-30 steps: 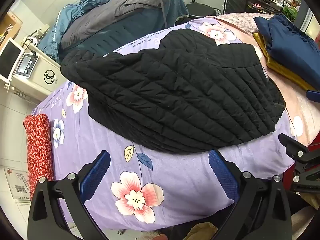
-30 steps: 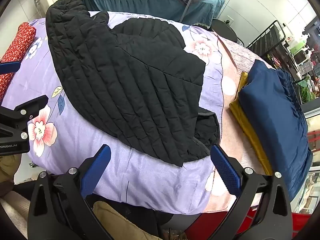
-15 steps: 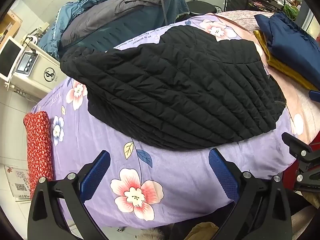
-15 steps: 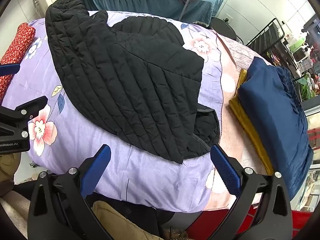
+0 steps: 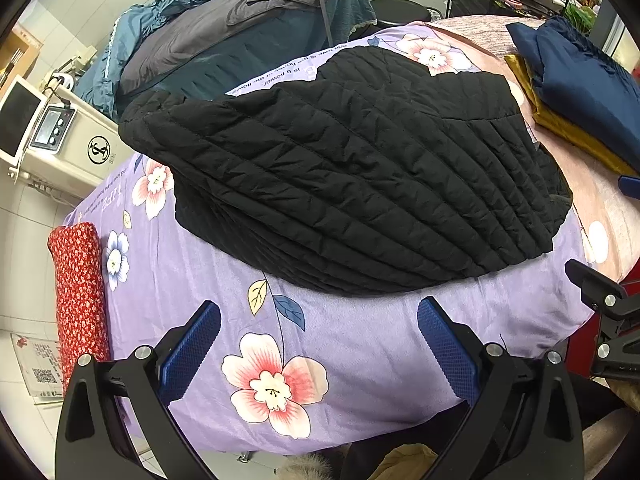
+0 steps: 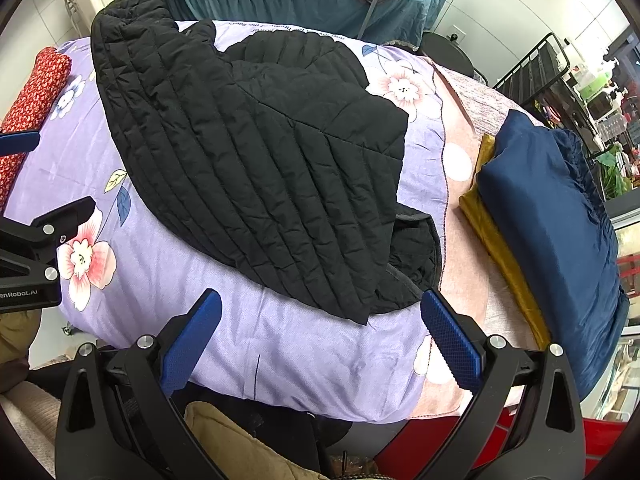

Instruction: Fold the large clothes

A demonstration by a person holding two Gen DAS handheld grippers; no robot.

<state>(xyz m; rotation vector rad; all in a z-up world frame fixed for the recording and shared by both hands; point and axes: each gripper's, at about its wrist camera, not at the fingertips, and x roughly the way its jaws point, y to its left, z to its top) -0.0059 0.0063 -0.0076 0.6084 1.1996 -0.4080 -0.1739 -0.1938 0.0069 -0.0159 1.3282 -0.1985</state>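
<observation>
Black quilted puffer jacket [image 5: 344,176] lies mid-frame on the lilac floral bedsheet [image 5: 360,344], nobody touching it. Looks partly folded: one panel is laid over the body, and in the right wrist view a dark inner layer sticks out at its lower right edge [image 6: 416,252]. I'd say roughly halfway, with at least one more fold and some squaring-up left.

Left gripper [image 5: 318,344] sits at bottom of frame, blue pads wide apart, holding nothing. Right gripper [image 6: 320,334] is the same: spread wide, empty.

Folded navy garment [image 6: 548,224] on a mustard one [image 6: 500,248], right side; probably done pieces.

Text: sheet border print partly readable, "is a flower" [image 5: 266,80]. Round logo on the white machine [image 5: 98,150] at left. "nRobot.AI" on the left gripper body [image 6: 18,293].
</observation>
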